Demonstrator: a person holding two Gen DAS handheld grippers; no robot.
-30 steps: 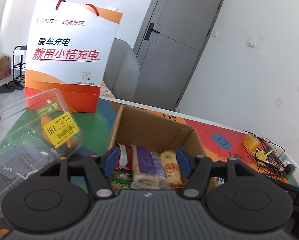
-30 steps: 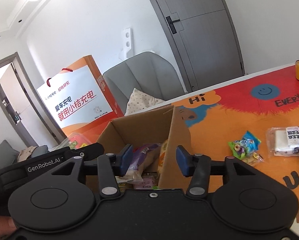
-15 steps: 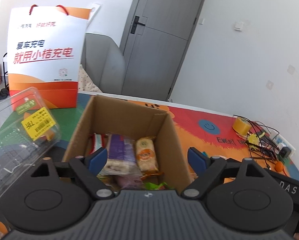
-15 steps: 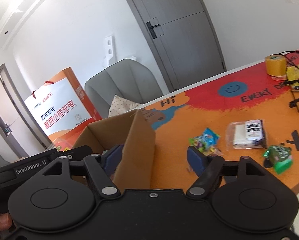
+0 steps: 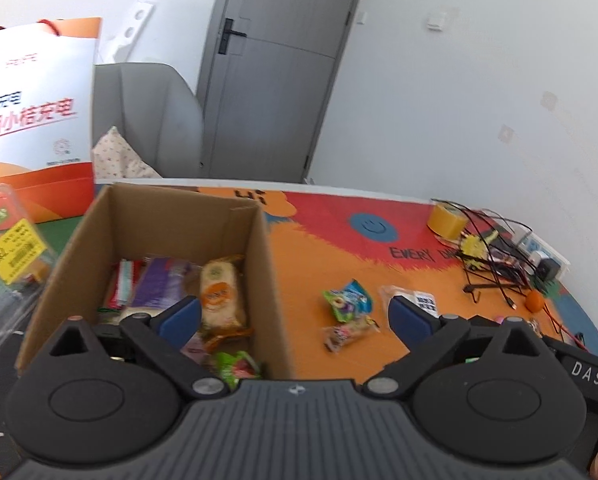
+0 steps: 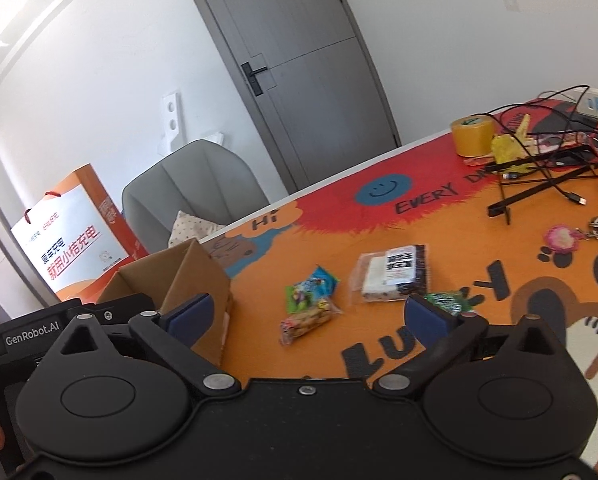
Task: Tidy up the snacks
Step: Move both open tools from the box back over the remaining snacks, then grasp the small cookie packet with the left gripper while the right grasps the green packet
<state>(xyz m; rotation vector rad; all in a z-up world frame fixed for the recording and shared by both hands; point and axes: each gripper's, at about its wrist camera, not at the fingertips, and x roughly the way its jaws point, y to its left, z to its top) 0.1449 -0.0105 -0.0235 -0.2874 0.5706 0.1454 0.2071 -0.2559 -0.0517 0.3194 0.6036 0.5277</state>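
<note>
Several snacks already lie in the cardboard box (image 5: 171,236), which in the left wrist view sits just ahead of the left gripper (image 5: 293,316). Its jaws have just been opening and stand wide apart with nothing between them. The box's right wall falls between the fingers, so a forward reach risks knocking the box. To the right of that wall lie a blue-green packet (image 5: 347,295) and a small pink packet (image 5: 349,332), touching; closing on one may drag the other.

From the right wrist view, the right gripper (image 6: 307,316) has also just been spreading its jaws, now fully apart and empty. Ahead of it sit the same two packets, a clear-wrapped cake (image 6: 393,274) further right, and a green sweet (image 6: 445,302) right at its right finger (image 6: 429,318), which could nudge it away. Thin wrappers on the flat table (image 6: 379,360) may slip out of a shallow pinch.
</note>
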